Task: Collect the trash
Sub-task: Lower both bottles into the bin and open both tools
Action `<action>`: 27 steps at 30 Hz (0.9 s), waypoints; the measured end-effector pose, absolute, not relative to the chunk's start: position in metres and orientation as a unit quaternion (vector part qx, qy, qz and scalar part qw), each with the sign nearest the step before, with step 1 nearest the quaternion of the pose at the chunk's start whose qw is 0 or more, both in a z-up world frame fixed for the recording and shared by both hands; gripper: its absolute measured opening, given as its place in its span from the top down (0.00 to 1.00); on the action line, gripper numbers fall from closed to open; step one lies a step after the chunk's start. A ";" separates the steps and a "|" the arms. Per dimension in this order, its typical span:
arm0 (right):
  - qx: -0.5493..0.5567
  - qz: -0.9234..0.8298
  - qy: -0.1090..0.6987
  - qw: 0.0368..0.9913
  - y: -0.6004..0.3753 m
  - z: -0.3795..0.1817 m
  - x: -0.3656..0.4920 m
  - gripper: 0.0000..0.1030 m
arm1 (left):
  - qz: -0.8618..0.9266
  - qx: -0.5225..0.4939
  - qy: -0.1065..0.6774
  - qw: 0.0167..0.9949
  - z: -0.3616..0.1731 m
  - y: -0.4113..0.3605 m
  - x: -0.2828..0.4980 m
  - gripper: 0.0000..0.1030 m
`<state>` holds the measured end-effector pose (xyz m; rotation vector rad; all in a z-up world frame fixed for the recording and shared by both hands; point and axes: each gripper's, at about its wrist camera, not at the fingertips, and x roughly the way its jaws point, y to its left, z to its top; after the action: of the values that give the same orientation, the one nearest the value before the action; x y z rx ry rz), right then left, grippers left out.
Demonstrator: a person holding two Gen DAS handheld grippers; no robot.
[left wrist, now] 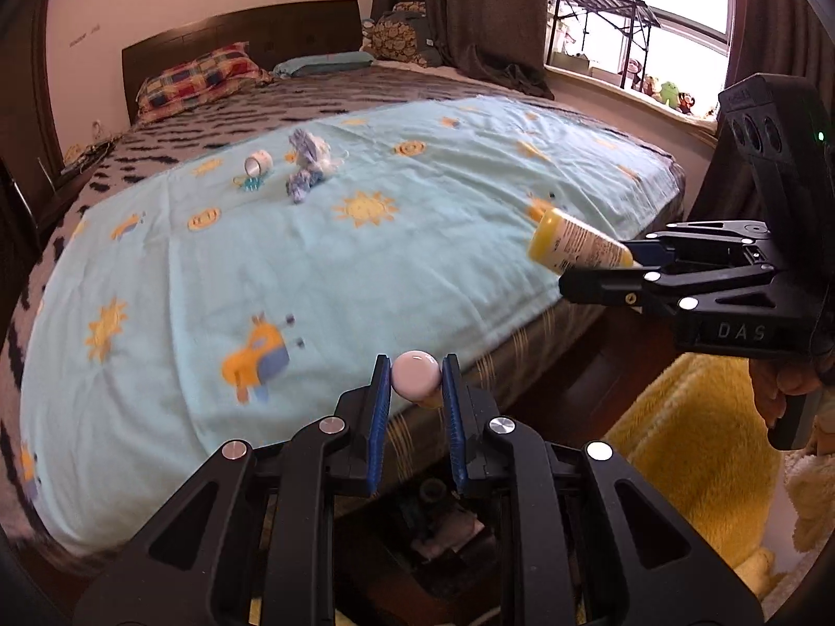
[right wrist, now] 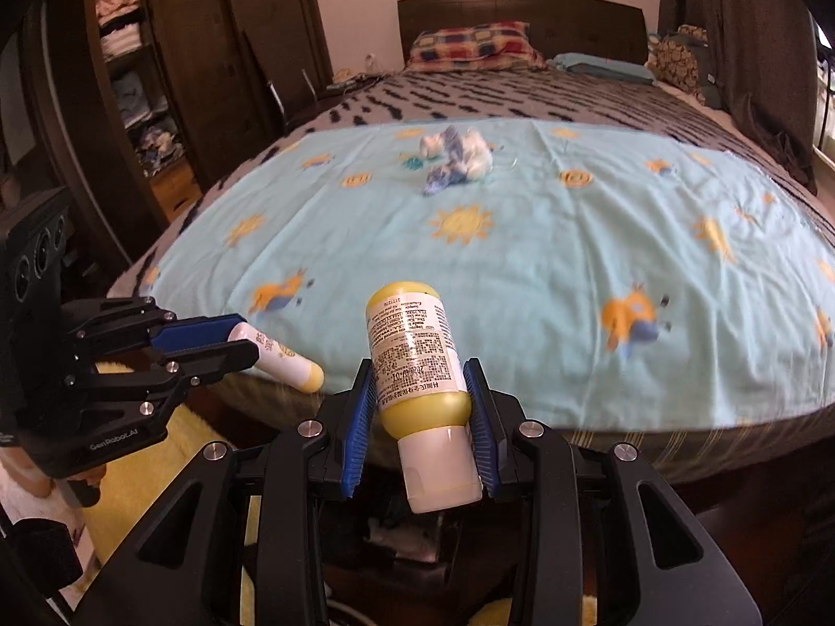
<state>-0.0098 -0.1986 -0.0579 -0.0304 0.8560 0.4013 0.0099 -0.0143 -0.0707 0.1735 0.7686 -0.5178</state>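
Note:
My left gripper [left wrist: 416,365] is shut on a small white tube with a yellow end [left wrist: 416,376], held over the bed's near edge; the tube also shows in the right wrist view [right wrist: 282,357]. My right gripper [right wrist: 420,381] is shut on a yellow bottle with a white cap and printed label [right wrist: 417,365], also seen in the left wrist view [left wrist: 576,248]. Crumpled white and blue tissue [left wrist: 308,164] lies far back on the light blue sheet [left wrist: 313,271], next to a tipped white cup [left wrist: 258,163] and a small teal piece [left wrist: 245,183].
The bed has a checked pillow [left wrist: 201,78] and dark headboard [left wrist: 245,31]. A yellow fluffy rug [left wrist: 689,448] lies on the floor to the right. A dark bin-like opening [right wrist: 407,532] sits below the grippers. A wardrobe [right wrist: 135,78] stands left; a window sill with toys [left wrist: 663,88] stands right.

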 end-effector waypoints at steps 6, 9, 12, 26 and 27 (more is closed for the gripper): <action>-0.001 0.211 0.472 0.856 -0.187 -0.108 -0.029 0.66 | -0.255 0.078 0.410 0.872 -0.114 -0.019 -0.008 0.82; 0.011 0.211 0.496 0.843 -0.186 -0.130 -0.038 0.66 | -0.256 0.081 0.434 0.860 -0.138 -0.022 -0.014 0.82; 0.020 0.208 0.520 0.828 -0.188 -0.151 -0.042 0.66 | -0.257 0.077 0.454 0.849 -0.159 -0.023 -0.019 0.82; 0.081 0.150 0.600 0.782 -0.194 -0.252 -0.014 0.66 | -0.234 0.029 0.539 0.809 -0.255 -0.022 0.003 0.82; 0.079 0.146 0.600 0.783 -0.195 -0.253 -0.014 0.66 | -0.233 0.030 0.540 0.808 -0.258 -0.021 0.005 0.82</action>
<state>-0.0137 -0.1950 -0.2532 0.1712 1.2946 0.3162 0.0046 -0.0214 -0.2578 0.0641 1.1550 -0.4994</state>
